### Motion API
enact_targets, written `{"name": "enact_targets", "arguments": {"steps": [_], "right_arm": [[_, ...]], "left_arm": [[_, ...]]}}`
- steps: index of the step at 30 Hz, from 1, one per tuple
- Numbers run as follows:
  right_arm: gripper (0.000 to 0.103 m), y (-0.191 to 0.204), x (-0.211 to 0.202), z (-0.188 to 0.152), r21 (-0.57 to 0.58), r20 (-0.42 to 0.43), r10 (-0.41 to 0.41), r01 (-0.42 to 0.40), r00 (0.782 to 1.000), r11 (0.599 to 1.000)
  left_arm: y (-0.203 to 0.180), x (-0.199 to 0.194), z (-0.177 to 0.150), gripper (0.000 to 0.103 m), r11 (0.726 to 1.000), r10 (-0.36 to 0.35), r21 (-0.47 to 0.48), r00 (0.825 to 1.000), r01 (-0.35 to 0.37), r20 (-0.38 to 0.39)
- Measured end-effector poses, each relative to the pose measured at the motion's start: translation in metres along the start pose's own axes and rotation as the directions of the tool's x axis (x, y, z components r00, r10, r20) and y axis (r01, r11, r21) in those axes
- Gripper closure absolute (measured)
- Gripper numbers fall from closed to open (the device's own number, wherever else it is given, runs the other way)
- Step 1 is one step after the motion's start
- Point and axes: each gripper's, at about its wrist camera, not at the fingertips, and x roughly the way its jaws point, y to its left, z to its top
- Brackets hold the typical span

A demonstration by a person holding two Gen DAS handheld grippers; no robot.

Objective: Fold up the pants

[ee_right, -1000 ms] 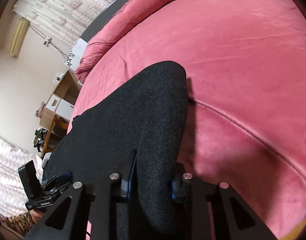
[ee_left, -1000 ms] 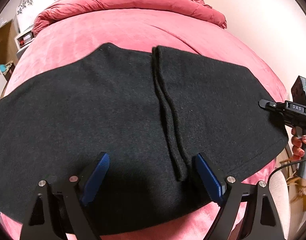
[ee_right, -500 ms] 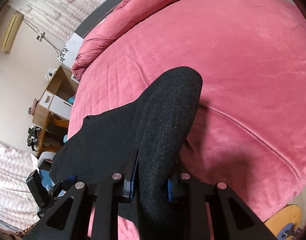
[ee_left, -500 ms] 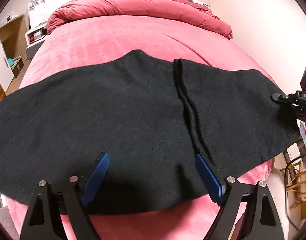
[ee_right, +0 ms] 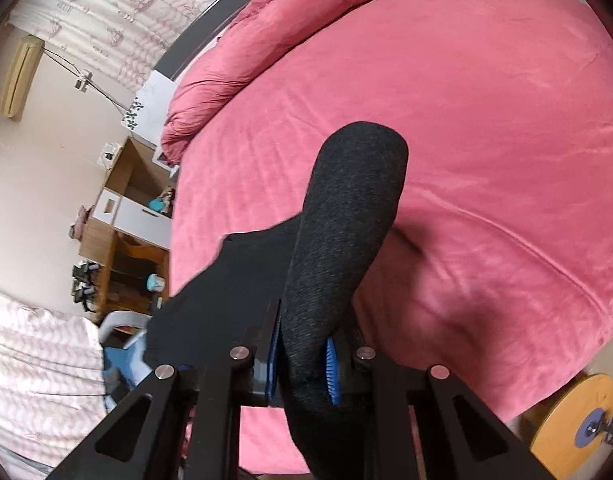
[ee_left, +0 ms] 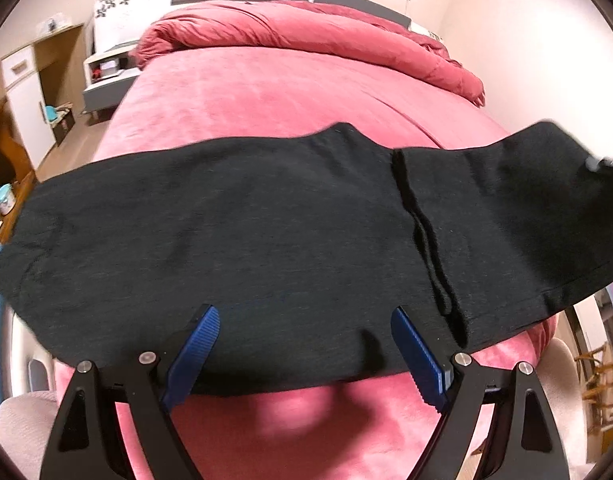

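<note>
The dark charcoal pants (ee_left: 234, 224) lie spread across the front of the pink bed (ee_left: 266, 92), their right end lifted off the bedding. A black drawstring (ee_left: 426, 240) lies on them. My left gripper (ee_left: 304, 344) is open and empty, its blue pads (ee_left: 194, 344) just above the pants' near edge. My right gripper (ee_right: 302, 364) is shut on a bunched fold of the pants (ee_right: 346, 216) and holds it up above the bed (ee_right: 486, 120). Its blurred tip shows at the far right of the left wrist view (ee_left: 602, 166).
A rolled pink duvet (ee_left: 306, 32) lies at the head of the bed. A wooden desk and white cabinet (ee_left: 22, 80) stand to the left. A round wooden stool (ee_right: 574, 420) stands by the bed's near right corner.
My right gripper has lifted the pants' right end higher off the bed. My left gripper has pulled back toward the near edge, staying open.
</note>
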Motion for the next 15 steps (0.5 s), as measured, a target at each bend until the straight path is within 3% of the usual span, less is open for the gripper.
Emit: {"name": "enact_targets", "arguments": {"steps": [3, 6, 8, 10, 12, 13, 15], "right_arm": [[0.085, 0.035, -0.008, 0.002, -0.032, 0.004, 0.032, -0.032, 0.999, 0.999], [0.095, 0.082, -0.015, 0.005, -0.101, 0.016, 0.072, -0.07, 0.997, 0.992], [0.1, 0.124, -0.021, 0.009, -0.165, 0.025, 0.15, -0.144, 0.988, 0.976], [0.1, 0.171, -0.02, 0.008, -0.277, 0.031, 0.092, -0.08, 0.995, 0.958], [0.1, 0.2, -0.007, 0.005, -0.328, 0.016, 0.094, -0.083, 0.995, 0.941], [0.1, 0.204, 0.0, 0.004, -0.323, 0.004, 0.115, -0.107, 0.993, 0.94], [0.095, 0.194, 0.011, 0.002, -0.317, 0.033, 0.066, -0.052, 0.997, 0.947]], "left_arm": [[0.018, -0.008, -0.002, 0.015, 0.999, 0.015, -0.038, 1.0, -0.014, 0.013], [0.038, -0.019, -0.002, 0.015, 0.993, 0.007, -0.12, 1.0, -0.005, 0.022], [0.052, -0.027, -0.002, 0.015, 0.985, 0.001, -0.17, 0.999, 0.007, 0.043], [0.065, -0.032, -0.002, 0.015, 0.978, 0.011, -0.21, 0.998, 0.001, 0.055], [0.075, -0.036, -0.004, 0.015, 0.971, 0.014, -0.241, 0.998, 0.001, 0.061], [0.079, -0.039, -0.006, 0.015, 0.966, 0.01, -0.257, 0.998, 0.007, 0.066], [0.082, -0.043, -0.008, 0.015, 0.963, -0.008, -0.269, 0.997, 0.029, 0.082]]}}
